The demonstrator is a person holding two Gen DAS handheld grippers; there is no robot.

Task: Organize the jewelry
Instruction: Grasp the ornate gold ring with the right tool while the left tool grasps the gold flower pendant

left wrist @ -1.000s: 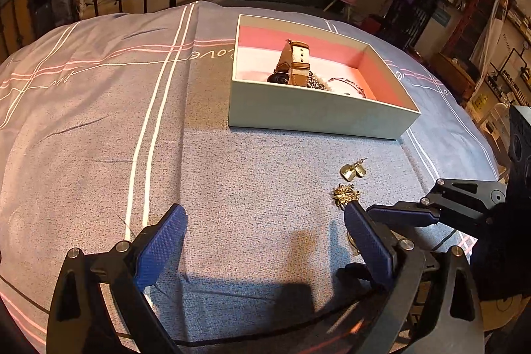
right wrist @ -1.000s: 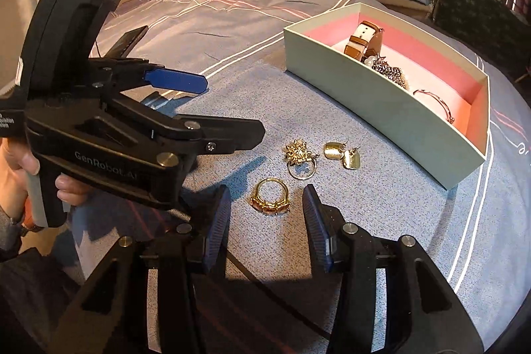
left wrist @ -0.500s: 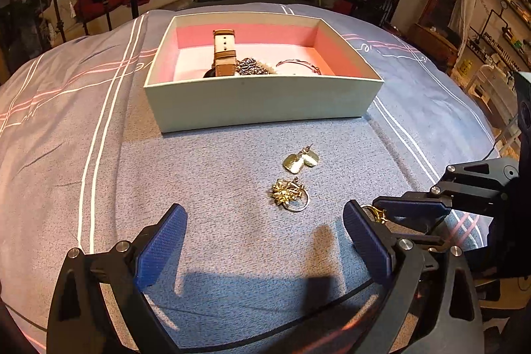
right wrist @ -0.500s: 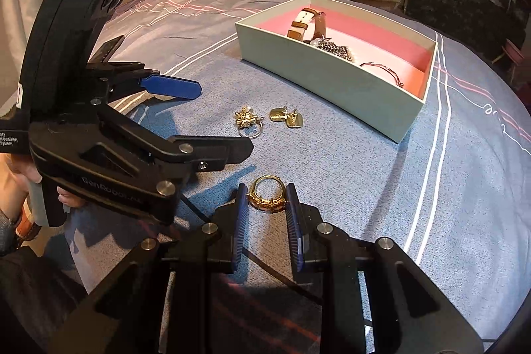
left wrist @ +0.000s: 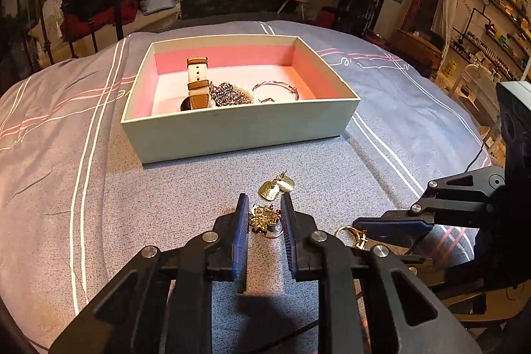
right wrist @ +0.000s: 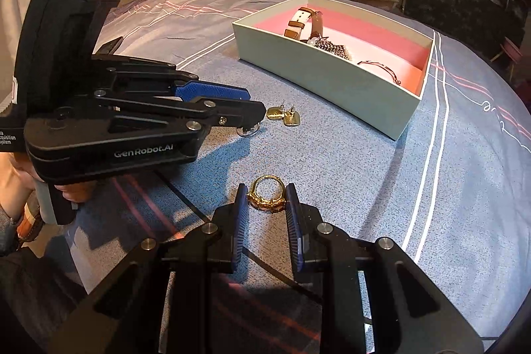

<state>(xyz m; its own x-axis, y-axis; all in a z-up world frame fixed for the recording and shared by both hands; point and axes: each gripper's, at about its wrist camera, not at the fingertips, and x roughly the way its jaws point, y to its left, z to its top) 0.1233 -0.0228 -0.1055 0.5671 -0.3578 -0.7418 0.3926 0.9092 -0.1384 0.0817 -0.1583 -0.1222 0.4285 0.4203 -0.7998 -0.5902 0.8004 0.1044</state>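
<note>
On the bedspread (left wrist: 166, 221) both my grippers point steeply down. Left gripper (left wrist: 264, 214) jaws are closing around the flower ring (left wrist: 264, 219); right gripper (right wrist: 266, 200) is clamped on the gold ring (right wrist: 267, 198), jaws narrow

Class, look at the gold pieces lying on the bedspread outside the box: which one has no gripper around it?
The pair of flat gold earrings, nearest the box. The flower-topped ring sits between the closing left gripper's fingers, and the right gripper clamps the stone-set ring.

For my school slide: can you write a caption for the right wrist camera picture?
Right gripper pinches a gold ring on the blue bedspread, near the jewelry box.
</note>
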